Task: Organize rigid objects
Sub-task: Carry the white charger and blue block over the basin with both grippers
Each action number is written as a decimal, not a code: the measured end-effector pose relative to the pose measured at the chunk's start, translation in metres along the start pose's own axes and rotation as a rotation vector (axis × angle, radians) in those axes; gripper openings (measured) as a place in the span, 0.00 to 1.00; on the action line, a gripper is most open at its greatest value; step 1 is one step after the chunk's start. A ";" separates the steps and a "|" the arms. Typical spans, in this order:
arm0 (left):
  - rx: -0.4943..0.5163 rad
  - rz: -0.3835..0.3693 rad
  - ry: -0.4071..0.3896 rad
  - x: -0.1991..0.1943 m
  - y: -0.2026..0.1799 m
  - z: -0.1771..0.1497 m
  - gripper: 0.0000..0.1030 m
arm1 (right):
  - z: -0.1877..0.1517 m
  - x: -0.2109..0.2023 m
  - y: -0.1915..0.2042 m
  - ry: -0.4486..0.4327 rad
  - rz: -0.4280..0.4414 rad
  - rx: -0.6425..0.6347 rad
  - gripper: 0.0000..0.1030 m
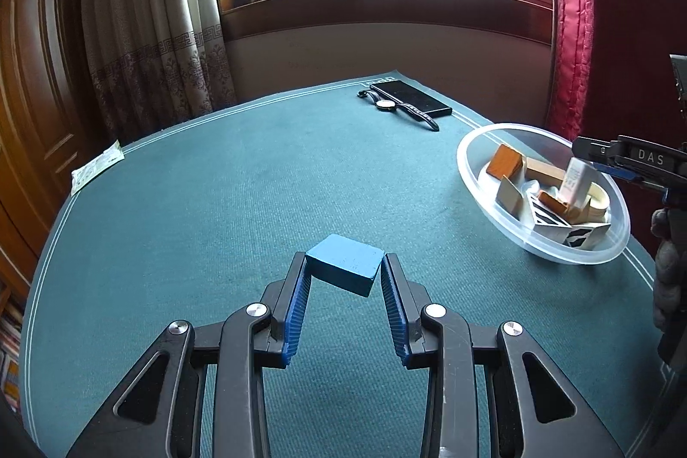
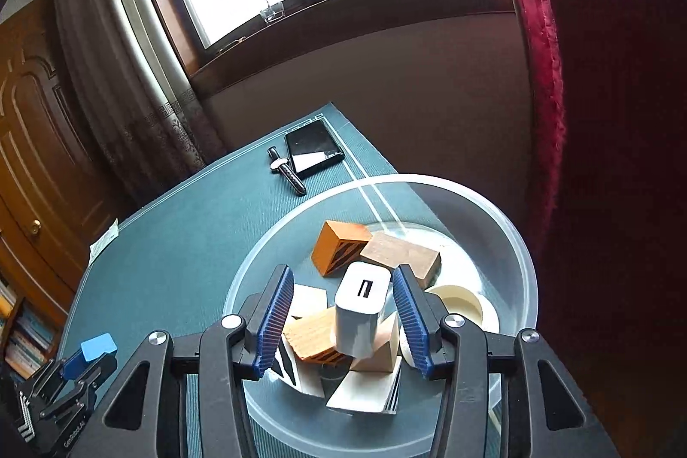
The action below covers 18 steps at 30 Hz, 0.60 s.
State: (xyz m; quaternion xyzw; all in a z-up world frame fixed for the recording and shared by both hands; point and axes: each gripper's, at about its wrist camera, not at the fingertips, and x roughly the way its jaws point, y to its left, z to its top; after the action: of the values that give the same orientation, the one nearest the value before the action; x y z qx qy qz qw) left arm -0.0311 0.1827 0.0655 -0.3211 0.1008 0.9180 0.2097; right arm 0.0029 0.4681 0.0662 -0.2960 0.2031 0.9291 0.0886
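My left gripper (image 1: 343,265) is shut on a blue block (image 1: 345,262), held tilted above the green table mat (image 1: 214,200); it also shows in the right wrist view (image 2: 98,346). A clear plastic bowl (image 1: 472,174) at the right holds several wooden and white blocks. My right gripper (image 2: 343,277) hovers over the bowl (image 2: 515,243), open, its pads either side of a white charger (image 2: 360,312) that stands on the pile. The pads do not touch it. The right gripper shows at the left wrist view's right edge (image 1: 618,166).
A black phone (image 1: 412,97) and a wristwatch (image 1: 386,105) lie at the table's far edge. A paper slip (image 1: 96,166) lies at the left edge. The window wall, beige curtain and red curtain (image 1: 575,28) stand behind. A wooden door is at left.
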 end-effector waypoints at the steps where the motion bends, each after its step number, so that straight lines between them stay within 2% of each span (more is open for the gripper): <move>1: -0.004 -0.017 0.005 0.001 -0.002 0.002 0.34 | 0.000 0.000 -0.001 -0.003 -0.003 0.004 0.54; 15: -0.011 -0.267 0.053 0.017 -0.048 0.033 0.34 | 0.007 -0.011 -0.018 -0.033 -0.056 0.060 0.55; 18: -0.010 -0.315 0.068 0.023 -0.062 0.038 0.34 | 0.008 -0.013 -0.020 -0.040 -0.062 0.062 0.58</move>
State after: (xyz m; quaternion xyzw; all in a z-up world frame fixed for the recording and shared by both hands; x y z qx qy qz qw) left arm -0.0407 0.2574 0.0773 -0.3650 0.0518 0.8627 0.3461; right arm 0.0153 0.4890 0.0735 -0.2805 0.2207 0.9249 0.1307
